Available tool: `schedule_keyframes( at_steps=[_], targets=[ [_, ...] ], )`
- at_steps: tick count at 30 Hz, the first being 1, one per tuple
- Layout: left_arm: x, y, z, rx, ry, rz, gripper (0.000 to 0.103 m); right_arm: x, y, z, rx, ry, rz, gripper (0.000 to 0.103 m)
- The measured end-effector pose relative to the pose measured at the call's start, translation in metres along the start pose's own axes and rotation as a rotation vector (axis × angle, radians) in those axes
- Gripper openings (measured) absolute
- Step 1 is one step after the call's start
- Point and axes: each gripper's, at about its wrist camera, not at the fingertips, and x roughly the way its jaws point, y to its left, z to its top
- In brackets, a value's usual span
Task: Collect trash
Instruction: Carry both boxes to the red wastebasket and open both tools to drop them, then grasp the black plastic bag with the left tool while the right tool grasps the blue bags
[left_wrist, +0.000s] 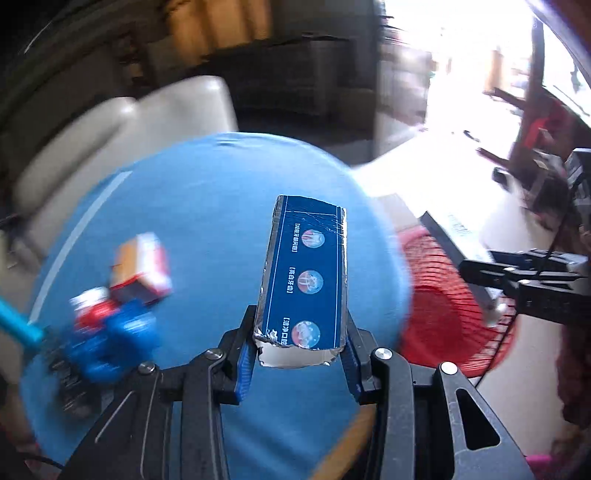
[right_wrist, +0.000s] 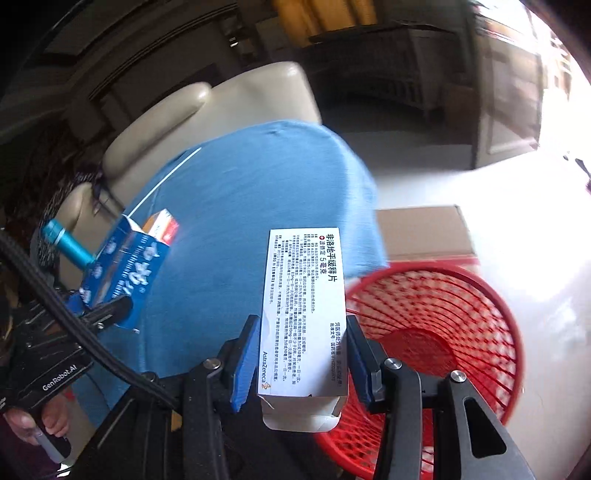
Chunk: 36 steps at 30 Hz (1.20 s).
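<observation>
Two hand-held tools, each carrying one carton toward the bin. The left tool (left_wrist: 301, 354) pinched the near, torn end of a dark blue toothpaste carton (left_wrist: 308, 280), whose long axis ran away from the tool over the blue-covered tabletop (left_wrist: 207, 206). The right tool (right_wrist: 303, 360) pinched a white medicine carton (right_wrist: 304, 314) by its long sides, long axis likewise pointing forward. The red mesh basket (right_wrist: 461, 332) stood on the floor off the tabletop's right edge, just right of and below the white carton; in the left wrist view the basket (left_wrist: 443, 314) lay further right, with the right tool (left_wrist: 517, 277) between. The right tool was therefore judged the nearer to the drop point. A small orange-and-white box (left_wrist: 142, 267) remained on the tabletop at far left.
</observation>
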Motion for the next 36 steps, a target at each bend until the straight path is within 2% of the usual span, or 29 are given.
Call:
schedule_keyframes(
  at_steps=[2, 5, 8, 9, 11, 15, 17, 22, 25, 28, 36],
  targets=[
    [0.016, -0.024, 0.01, 0.042, 0.03, -0.1, 0.044, -0.006, -0.025, -0.007, 0.057, 0.004, -0.024, 0.047],
    [0.034, -0.053, 0.019, 0.094, 0.065, -0.181, 0.044, -0.012, -0.057, -0.018, 0.139, 0.024, -0.042, 0.049],
    [0.048, -0.078, 0.026, 0.137, 0.09, -0.258, 0.05, -0.018, -0.081, -0.027, 0.204, 0.033, -0.049, 0.049],
    [0.052, -0.084, 0.027, 0.146, 0.101, -0.274, 0.057, -0.018, -0.086, -0.028, 0.219, 0.037, -0.048, 0.051],
    [0.061, -0.091, 0.031, 0.147, 0.117, -0.291, 0.063, -0.019, -0.097, -0.029, 0.257, 0.042, -0.044, 0.057],
    [0.06, -0.087, 0.028, 0.113, 0.122, -0.285, 0.063, -0.023, -0.102, -0.024, 0.261, 0.008, -0.053, 0.058],
    [0.053, -0.073, 0.023, 0.092, 0.114, -0.259, 0.063, -0.023, -0.097, -0.02, 0.241, -0.012, -0.051, 0.058],
    [0.028, -0.022, 0.001, 0.011, 0.063, -0.156, 0.067, -0.011, -0.067, -0.004, 0.189, -0.021, 0.017, 0.058],
    [0.009, 0.012, -0.018, -0.052, 0.032, -0.082, 0.067, 0.006, -0.033, 0.008, 0.124, 0.001, 0.071, 0.058],
    [-0.014, 0.056, -0.044, -0.156, 0.007, 0.004, 0.068, 0.02, 0.003, 0.015, 0.057, 0.024, 0.114, 0.058],
    [-0.056, 0.177, -0.107, -0.427, -0.001, 0.227, 0.069, 0.063, 0.112, 0.022, -0.106, 0.12, 0.262, 0.058]
  ],
)
